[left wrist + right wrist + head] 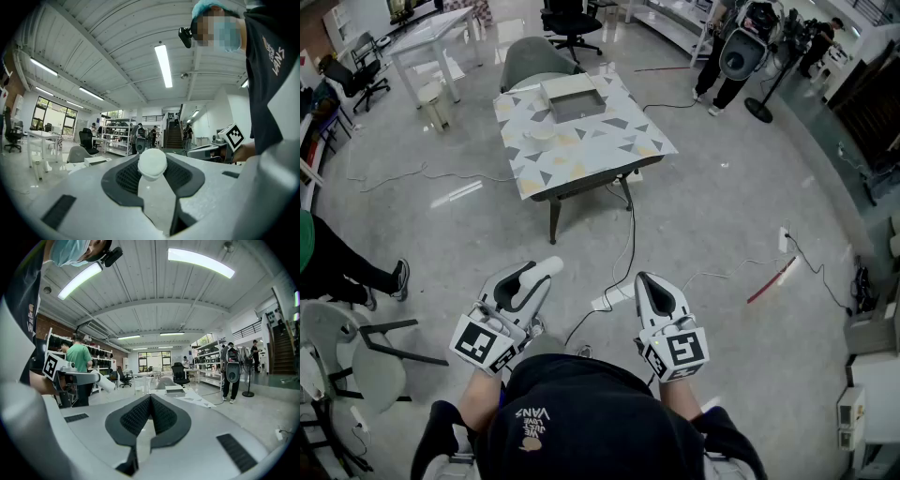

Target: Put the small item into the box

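Note:
A small white bottle-like item with a round cap sits between the jaws of my left gripper, and its white end sticks out past the fingertips. The left gripper is shut on it. My right gripper is held beside it at waist height, its dark pads meeting with nothing between them. The open box stands on the far part of a patterned table, well ahead of both grippers. In the right gripper view the box shows small straight ahead.
A pale round disc lies on the table left of the box. A grey chair stands behind the table. Cables and a power strip lie on the floor between me and the table. People stand at the left and far right.

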A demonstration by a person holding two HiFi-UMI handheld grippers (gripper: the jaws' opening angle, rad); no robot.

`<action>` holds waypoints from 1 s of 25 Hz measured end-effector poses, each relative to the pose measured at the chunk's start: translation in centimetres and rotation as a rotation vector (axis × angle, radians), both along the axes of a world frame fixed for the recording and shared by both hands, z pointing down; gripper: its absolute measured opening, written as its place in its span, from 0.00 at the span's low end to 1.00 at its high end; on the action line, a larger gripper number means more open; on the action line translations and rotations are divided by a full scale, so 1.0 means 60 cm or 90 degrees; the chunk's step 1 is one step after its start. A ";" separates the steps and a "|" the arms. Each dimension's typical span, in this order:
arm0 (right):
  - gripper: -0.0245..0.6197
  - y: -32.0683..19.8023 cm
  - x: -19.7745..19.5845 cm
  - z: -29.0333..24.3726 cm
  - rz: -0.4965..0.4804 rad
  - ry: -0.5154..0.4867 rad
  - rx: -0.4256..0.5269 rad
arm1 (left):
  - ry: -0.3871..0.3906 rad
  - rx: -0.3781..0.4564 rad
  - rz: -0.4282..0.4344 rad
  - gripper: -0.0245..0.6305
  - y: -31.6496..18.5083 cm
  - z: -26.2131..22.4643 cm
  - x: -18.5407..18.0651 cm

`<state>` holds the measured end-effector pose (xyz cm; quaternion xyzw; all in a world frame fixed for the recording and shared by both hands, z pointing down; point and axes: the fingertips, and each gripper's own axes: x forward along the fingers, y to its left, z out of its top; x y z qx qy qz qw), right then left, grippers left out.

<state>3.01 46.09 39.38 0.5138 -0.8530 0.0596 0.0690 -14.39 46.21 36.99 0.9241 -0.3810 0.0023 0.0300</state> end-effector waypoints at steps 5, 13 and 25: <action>0.04 -0.005 0.008 -0.004 -0.010 -0.042 0.003 | 0.003 -0.006 -0.001 0.25 -0.002 0.003 0.012; 0.04 -0.076 -0.007 0.009 -0.004 -0.033 -0.006 | 0.011 -0.027 0.003 0.25 -0.074 0.028 -0.004; 0.04 -0.304 -0.083 -0.011 0.057 -0.027 0.000 | 0.010 -0.039 0.066 0.25 -0.321 0.024 -0.081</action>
